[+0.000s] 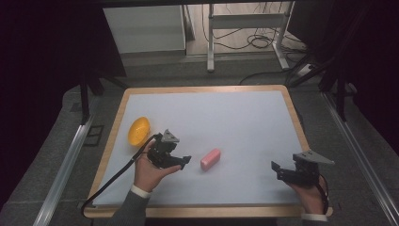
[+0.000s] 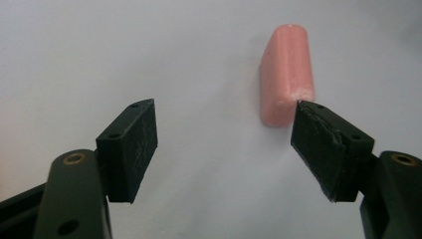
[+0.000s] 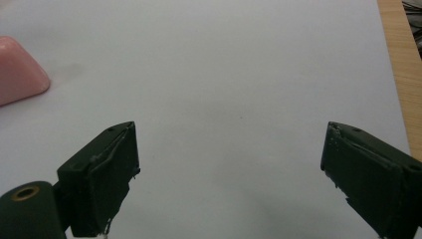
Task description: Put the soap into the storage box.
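My left gripper [image 1: 185, 161] lies low over the tabletop [image 1: 244, 122], fingers [image 2: 130, 144] spread wide and empty, the pink bar [image 2: 286, 79] just beyond one fingertip. My right gripper [image 1: 276, 170] is likewise wide, empty; there the bar is cut off.

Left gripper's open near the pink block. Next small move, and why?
Probably ease the left gripper forward and a little toward its right jaw to centre the pink block between the jaws. They stand open with nothing between them, and in the left gripper view the block lies ahead, off-centre, just beyond the right jaw's tip. Closing now would likely miss or clip it.
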`<state>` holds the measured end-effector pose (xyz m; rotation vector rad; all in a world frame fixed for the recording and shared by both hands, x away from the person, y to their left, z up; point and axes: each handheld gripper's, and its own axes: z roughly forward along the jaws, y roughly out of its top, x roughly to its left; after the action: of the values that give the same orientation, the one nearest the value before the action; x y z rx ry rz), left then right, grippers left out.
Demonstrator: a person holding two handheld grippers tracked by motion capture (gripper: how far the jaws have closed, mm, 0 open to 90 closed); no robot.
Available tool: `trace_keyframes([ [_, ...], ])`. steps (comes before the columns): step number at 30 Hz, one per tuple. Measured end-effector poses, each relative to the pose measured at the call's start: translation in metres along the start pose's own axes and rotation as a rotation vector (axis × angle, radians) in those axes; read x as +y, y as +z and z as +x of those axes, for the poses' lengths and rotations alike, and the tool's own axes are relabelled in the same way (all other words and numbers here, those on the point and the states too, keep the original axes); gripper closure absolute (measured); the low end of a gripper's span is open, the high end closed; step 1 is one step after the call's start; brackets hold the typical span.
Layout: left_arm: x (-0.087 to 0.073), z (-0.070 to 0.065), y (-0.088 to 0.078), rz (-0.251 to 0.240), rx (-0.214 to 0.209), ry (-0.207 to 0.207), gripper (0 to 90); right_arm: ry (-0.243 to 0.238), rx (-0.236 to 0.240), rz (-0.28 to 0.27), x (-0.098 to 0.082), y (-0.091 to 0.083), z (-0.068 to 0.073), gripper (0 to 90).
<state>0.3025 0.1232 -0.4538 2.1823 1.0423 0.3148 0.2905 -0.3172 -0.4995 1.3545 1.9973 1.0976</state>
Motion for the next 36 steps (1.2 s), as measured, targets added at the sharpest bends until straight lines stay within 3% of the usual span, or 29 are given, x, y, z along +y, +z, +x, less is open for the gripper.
trace_keyframes([
  [20, 0.013, -0.024, 0.022, 0.037, -0.037, 0.054, 26.9, -0.015, -0.023, 0.018, -0.001, 0.002, 0.001, 7.8],
  [36, 0.011, -0.031, 0.040, 0.064, -0.074, 0.038, 27.1, -0.021, -0.029, 0.035, -0.002, 0.005, 0.003, 7.9],
])
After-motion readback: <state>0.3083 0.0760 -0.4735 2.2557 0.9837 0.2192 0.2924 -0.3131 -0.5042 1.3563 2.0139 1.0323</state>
